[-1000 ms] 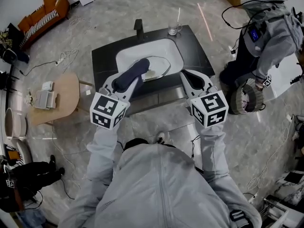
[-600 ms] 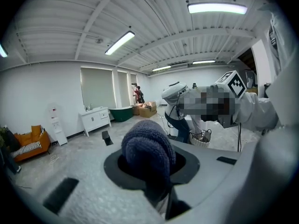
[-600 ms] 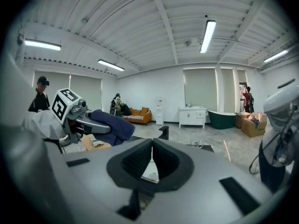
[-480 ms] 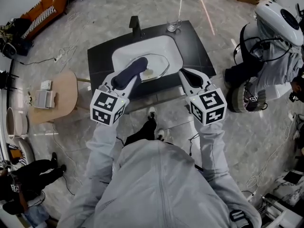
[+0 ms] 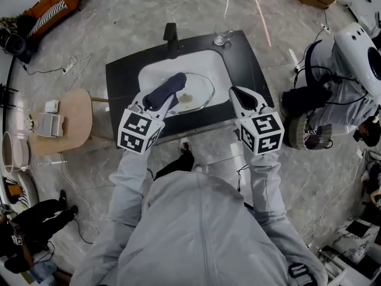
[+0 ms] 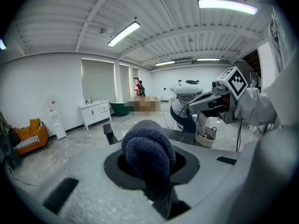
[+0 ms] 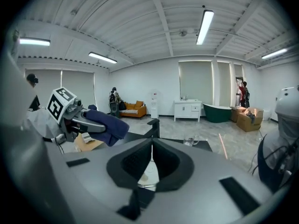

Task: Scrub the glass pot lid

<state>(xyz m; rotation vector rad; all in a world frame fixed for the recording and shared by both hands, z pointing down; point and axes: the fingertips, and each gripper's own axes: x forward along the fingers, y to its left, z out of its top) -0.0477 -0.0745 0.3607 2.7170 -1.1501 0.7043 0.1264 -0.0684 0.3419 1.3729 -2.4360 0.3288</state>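
The glass pot lid (image 5: 196, 95) lies in the white sink (image 5: 211, 64) set in a black counter. My left gripper (image 5: 156, 102) is shut on a rolled dark blue cloth (image 5: 168, 88), which reaches over the lid's left edge. In the left gripper view the cloth (image 6: 148, 154) fills the space between the jaws. My right gripper (image 5: 237, 92) hovers at the sink's right rim, shut with nothing in it; its pads (image 7: 161, 164) meet. A pale part of the lid (image 7: 145, 175) shows below them. The right gripper view also catches the left gripper (image 7: 88, 126) and its cloth (image 7: 110, 125).
A black faucet (image 5: 171, 36) stands at the sink's back edge, and a drinking glass (image 5: 221, 38) sits at the counter's far right. A small wooden table (image 5: 62, 121) is to the left. A white robot and a wicker basket (image 5: 309, 133) are at the right.
Both grippers have edged forward toward the sink. The cloth now overlaps the lid's left edge. The white robot at the right has shifted further right.
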